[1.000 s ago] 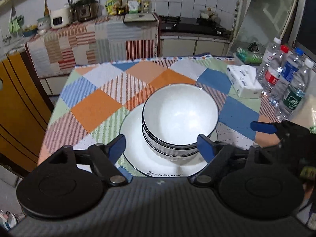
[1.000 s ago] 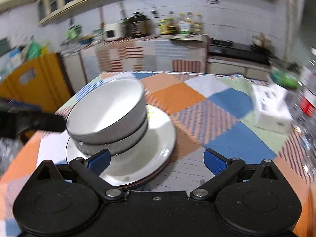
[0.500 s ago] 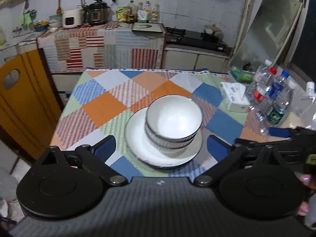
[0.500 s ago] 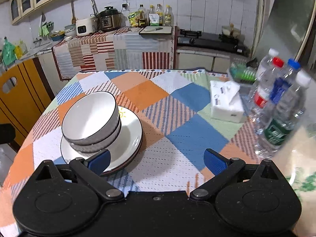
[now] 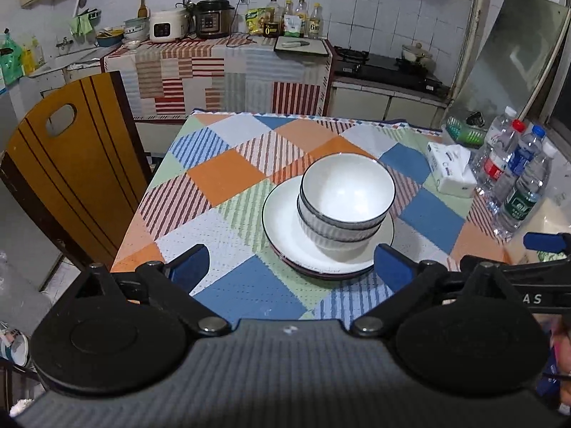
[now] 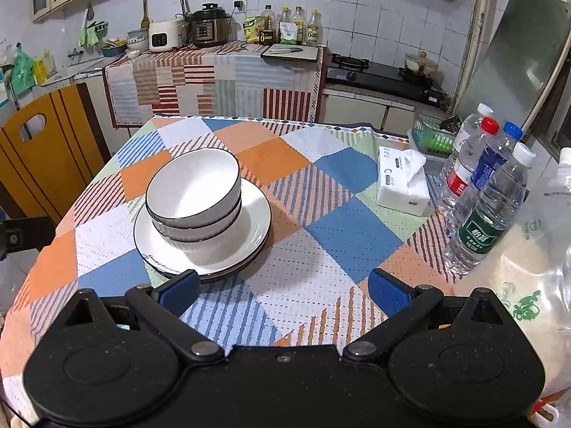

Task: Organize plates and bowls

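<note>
Two white bowls with dark rims [image 5: 348, 192] sit nested on stacked white plates [image 5: 282, 228] on the checked tablecloth. They also show in the right wrist view, the bowls [image 6: 194, 189] on the plates [image 6: 249, 221]. My left gripper [image 5: 291, 267] is open and empty, held back from the stack near the table's front edge. My right gripper [image 6: 282, 290] is open and empty, to the right of the stack and back from it. Part of the right gripper [image 5: 542, 240] shows at the right of the left wrist view.
A tissue pack [image 6: 403, 182] and several water bottles [image 6: 489, 192] stand at the table's right side, with a plastic bag [image 6: 535, 249] beside them. A green basket [image 6: 431, 135] is behind. A wooden chair [image 5: 67, 157] stands at the left. A counter with appliances [image 5: 210, 18] runs behind.
Both grippers have pulled back and up from the stacked bowls and plates, so the stack looks smaller and farther. The bowls and plates have stayed in place.
</note>
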A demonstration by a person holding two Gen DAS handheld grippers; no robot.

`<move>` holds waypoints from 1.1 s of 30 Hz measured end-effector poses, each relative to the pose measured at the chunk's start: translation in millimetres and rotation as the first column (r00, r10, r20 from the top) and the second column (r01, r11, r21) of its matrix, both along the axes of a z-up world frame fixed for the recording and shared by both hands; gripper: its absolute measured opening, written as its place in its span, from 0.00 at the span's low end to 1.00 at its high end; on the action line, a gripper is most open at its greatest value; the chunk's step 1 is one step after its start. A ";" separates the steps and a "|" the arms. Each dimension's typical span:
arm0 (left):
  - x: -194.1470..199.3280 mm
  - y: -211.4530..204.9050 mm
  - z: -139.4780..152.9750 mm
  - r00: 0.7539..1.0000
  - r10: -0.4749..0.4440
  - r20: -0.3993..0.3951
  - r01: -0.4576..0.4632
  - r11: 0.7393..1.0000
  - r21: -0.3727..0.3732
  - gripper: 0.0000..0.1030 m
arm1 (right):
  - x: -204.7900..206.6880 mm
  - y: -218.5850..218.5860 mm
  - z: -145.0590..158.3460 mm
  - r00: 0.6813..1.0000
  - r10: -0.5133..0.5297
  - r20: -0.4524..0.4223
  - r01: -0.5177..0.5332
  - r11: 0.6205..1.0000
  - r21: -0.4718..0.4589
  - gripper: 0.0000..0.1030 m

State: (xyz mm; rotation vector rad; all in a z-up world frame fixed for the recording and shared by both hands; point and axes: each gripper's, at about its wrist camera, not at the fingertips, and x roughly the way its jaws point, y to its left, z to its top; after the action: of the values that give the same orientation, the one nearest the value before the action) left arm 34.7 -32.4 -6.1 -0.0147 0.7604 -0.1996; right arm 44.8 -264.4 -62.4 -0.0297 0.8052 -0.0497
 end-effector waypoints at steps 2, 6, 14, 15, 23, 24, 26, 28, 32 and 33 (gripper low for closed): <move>-0.8 2.1 -0.3 1.000 0.008 -0.002 -0.008 1.000 -0.016 0.97 | -2.3 1.6 0.8 1.000 0.003 -0.004 -0.003 1.000 -0.004 0.99; -1.1 3.3 -2.2 0.999 0.030 -0.018 -0.030 1.000 0.001 0.97 | -11.7 5.1 4.7 1.000 -0.008 -0.014 0.008 1.000 -0.029 0.99; -8.5 0.3 -2.4 0.999 0.043 -0.005 -0.042 0.998 0.036 0.97 | -24.3 13.0 9.4 1.000 0.009 -0.020 -0.009 1.000 -0.029 0.99; -9.6 -0.4 -1.7 0.999 0.040 -0.002 -0.040 0.998 0.040 0.97 | -25.2 14.2 9.7 1.000 0.010 -0.020 -0.011 1.000 -0.029 0.99; -21.1 -4.4 2.9 0.998 0.043 0.037 -0.045 0.997 0.060 0.97 | -26.3 18.0 9.6 1.000 0.019 -0.015 -0.020 0.999 -0.030 0.99; -21.4 -4.3 2.8 0.998 0.043 0.037 -0.045 0.997 0.063 0.97 | -26.5 18.6 9.6 1.000 0.021 -0.013 -0.021 0.999 -0.032 0.99; -23.0 -4.7 2.1 0.998 0.042 0.041 -0.045 0.997 0.070 0.97 | -27.0 19.9 9.1 1.000 0.022 -0.012 -0.022 0.999 -0.036 0.99; -23.5 -6.0 2.2 0.998 0.039 0.041 -0.042 0.996 0.076 0.97 | -26.2 20.4 7.8 1.000 0.018 -0.018 -0.018 0.999 -0.036 0.99; -26.4 -9.1 3.3 0.998 0.036 0.053 -0.041 0.995 0.089 0.97 | -24.4 20.6 5.5 1.000 0.009 -0.027 -0.010 0.999 -0.038 0.99; -27.4 -9.4 3.6 0.998 0.034 0.058 -0.039 0.995 0.093 0.97 | -24.7 20.8 5.6 1.000 0.010 -0.026 -0.011 0.999 -0.038 0.99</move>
State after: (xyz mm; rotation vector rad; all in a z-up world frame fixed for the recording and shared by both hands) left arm 7.3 -41.8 -2.5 0.0663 0.7120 -0.1288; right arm 20.2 -243.6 -56.8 -0.0710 0.8297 -0.0549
